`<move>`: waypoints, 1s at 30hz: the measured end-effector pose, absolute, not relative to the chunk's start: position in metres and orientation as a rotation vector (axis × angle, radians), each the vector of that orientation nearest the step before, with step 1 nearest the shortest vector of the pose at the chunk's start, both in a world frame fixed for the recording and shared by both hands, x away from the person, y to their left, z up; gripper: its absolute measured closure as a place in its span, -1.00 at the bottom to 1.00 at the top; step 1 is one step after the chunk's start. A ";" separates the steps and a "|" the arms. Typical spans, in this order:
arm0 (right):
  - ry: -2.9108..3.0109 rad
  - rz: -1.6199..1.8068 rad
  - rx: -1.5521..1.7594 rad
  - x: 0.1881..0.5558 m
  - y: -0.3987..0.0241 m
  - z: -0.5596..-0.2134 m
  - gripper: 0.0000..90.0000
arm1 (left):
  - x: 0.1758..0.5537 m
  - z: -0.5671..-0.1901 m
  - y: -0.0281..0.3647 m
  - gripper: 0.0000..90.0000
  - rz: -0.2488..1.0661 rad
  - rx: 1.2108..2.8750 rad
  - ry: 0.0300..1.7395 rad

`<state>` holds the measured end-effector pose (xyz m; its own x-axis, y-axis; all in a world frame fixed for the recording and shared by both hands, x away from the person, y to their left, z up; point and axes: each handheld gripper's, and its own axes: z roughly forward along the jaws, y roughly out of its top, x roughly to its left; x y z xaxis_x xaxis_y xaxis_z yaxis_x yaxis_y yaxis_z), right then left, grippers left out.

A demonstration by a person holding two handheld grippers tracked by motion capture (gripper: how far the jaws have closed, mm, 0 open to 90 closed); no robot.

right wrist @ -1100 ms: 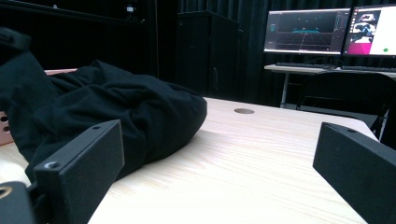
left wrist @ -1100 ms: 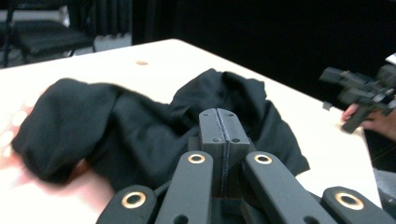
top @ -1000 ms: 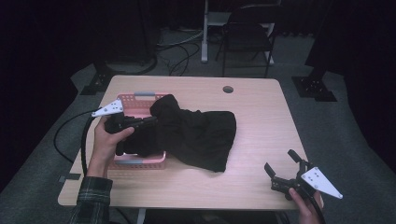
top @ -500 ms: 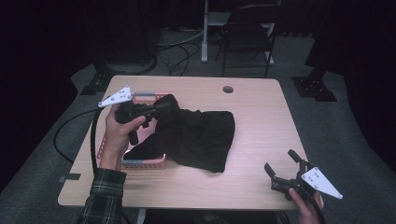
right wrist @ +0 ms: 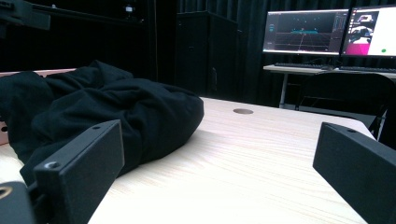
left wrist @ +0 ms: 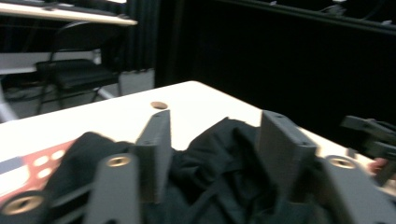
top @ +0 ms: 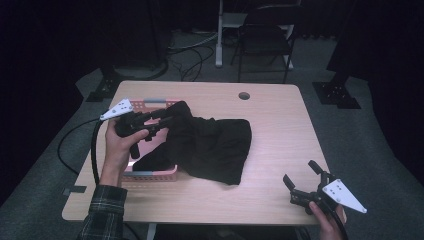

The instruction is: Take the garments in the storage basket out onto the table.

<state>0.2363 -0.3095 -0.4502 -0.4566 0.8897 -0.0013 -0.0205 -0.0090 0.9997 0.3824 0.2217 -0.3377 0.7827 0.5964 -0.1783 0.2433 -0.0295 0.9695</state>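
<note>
The left gripper point(top: 161, 119), held above the pink basket point(top: 150, 174) near the table's point(top: 280, 125) left edge, has its jaws apart over the black cloth point(top: 210, 145), gripping nothing. The right gripper point(top: 302, 179) rests at the near right corner, jaws wide and empty.

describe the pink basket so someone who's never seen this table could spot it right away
Start at the wooden table and go to its left half, where a black garment lies in a heap. The pink basket sits under the garment's left end, near the left gripper. It is the only coloured thing on the table: a flat pink plastic tray with perforated walls, partly covered by the cloth.
</note>
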 end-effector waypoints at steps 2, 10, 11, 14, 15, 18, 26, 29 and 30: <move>1.529 1.564 0.934 0.236 -0.310 -0.450 -0.97 | 0.384 -0.342 0.225 -0.26 0.314 1.624 0.712; 1.530 1.564 0.933 0.236 -0.310 -0.450 -0.97 | 0.391 -0.364 0.233 -0.50 0.272 1.675 0.795; 1.530 1.564 0.933 0.236 -0.310 -0.450 -0.97 | 0.393 -0.366 0.233 -0.52 0.260 1.688 0.805; 1.530 1.565 0.933 0.237 -0.310 -0.450 -0.97 | 0.395 -0.371 0.233 -0.53 0.240 1.702 0.813; 1.530 1.566 0.934 0.237 -0.310 -0.450 -0.97 | 0.396 -0.375 0.232 -0.53 0.231 1.713 0.822; 1.531 1.565 0.933 0.237 -0.310 -0.450 -0.97 | 0.399 -0.379 0.230 -0.53 0.210 1.735 0.831; 1.531 1.566 0.934 0.237 -0.310 -0.450 -0.97 | 0.407 -0.388 0.221 -0.49 0.149 1.798 0.850; 1.530 1.566 0.934 0.237 -0.310 -0.450 -0.97 | 0.409 -0.391 0.218 -0.39 0.108 1.806 0.855; 1.530 1.566 0.934 0.237 -0.310 -0.450 -0.97 | 0.410 -0.392 0.218 -0.35 0.097 1.804 0.860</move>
